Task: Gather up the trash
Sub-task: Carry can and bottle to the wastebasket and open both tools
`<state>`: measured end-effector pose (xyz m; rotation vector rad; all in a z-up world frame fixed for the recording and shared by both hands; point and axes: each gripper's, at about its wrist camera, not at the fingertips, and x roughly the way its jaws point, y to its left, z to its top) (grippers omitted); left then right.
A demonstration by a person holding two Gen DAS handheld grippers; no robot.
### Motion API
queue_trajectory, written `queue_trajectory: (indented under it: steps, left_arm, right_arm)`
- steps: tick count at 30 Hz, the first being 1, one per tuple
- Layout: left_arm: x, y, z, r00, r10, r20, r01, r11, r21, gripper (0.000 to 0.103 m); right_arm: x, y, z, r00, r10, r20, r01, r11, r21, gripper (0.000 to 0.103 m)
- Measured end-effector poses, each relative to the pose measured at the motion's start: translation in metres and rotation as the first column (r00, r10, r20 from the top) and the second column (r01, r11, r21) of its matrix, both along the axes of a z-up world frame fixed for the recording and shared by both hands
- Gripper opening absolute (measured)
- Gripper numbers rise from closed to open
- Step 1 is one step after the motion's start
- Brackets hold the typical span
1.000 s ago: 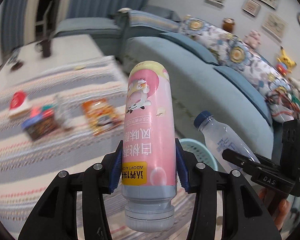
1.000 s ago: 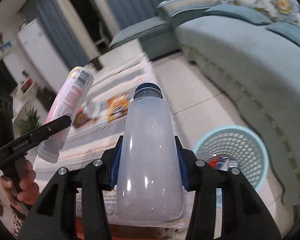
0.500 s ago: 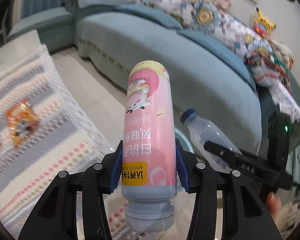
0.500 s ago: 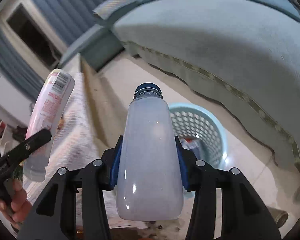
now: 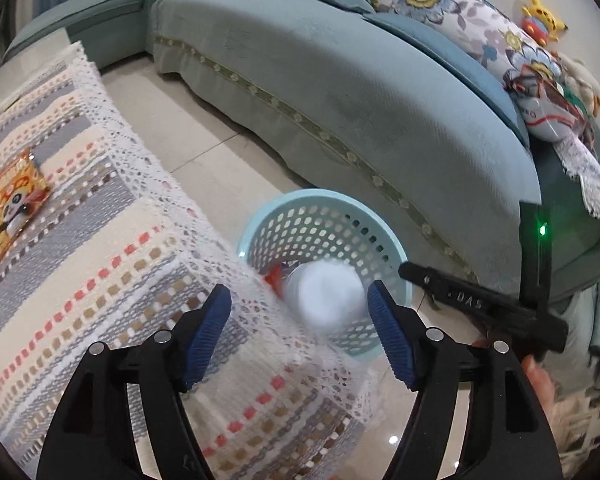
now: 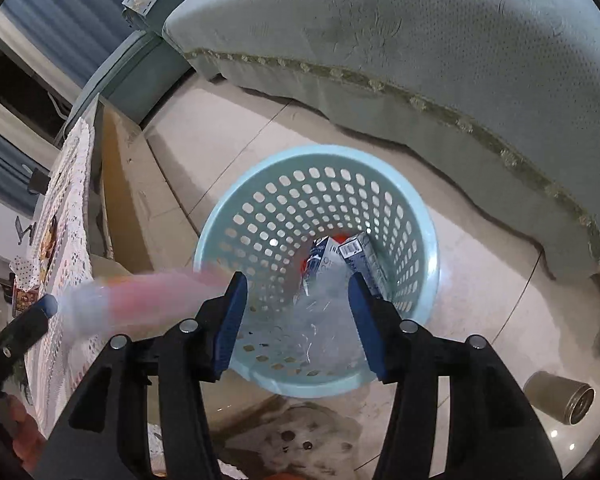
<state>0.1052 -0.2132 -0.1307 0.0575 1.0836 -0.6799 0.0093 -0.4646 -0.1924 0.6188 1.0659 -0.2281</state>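
Now my left gripper [image 5: 300,336] and right gripper [image 6: 296,316] fingers spread apart; pink bottle [image 6: 140,300] and clear bottle [image 6: 324,328] blurred beyond them, over basket [image 6: 428,264].

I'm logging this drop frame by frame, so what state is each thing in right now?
Left gripper: open, empty.
Right gripper: open, empty.
Pink bottle: released, blurred, falling toward the basket.
Clear bottle: released, blurred, dropping into the basket.
Basket: upright on the floor, holding cartons.
Snack packet: lying flat on the tablecloth.
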Motion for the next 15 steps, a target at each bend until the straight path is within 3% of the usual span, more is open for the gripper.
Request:
queue_trajectory:
  steps: [6, 8, 9, 15]
  left_arm:
    - [0.001, 0.011, 0.011, 1.000, 0.024, 0.016, -0.024, 1.000, -0.017, 0.069]
    - [0.000, 0.016, 0.017, 0.999, 0.034, 0.031, -0.033, 0.999, -0.015, 0.069]
    - [-0.001, 0.021, 0.023, 0.998, 0.042, 0.039, -0.041, 0.999, -0.019, 0.069]
    - [-0.006, 0.072, 0.068, 0.981, 0.129, 0.145, -0.124, 0.991, -0.042, 0.069]
  right_arm:
    - [-0.002, 0.012, 0.000, 1.000, 0.027, -0.005, -0.027, 1.000, 0.006, 0.050]
    - [-0.002, 0.019, 0.008, 0.999, 0.046, 0.002, -0.046, 0.999, 0.001, 0.054]
    - [-0.002, 0.024, 0.015, 0.998, 0.060, 0.017, -0.060, 0.998, -0.006, 0.058]
    - [0.011, 0.075, 0.075, 0.973, 0.192, 0.126, -0.178, 0.977, -0.114, 0.058]
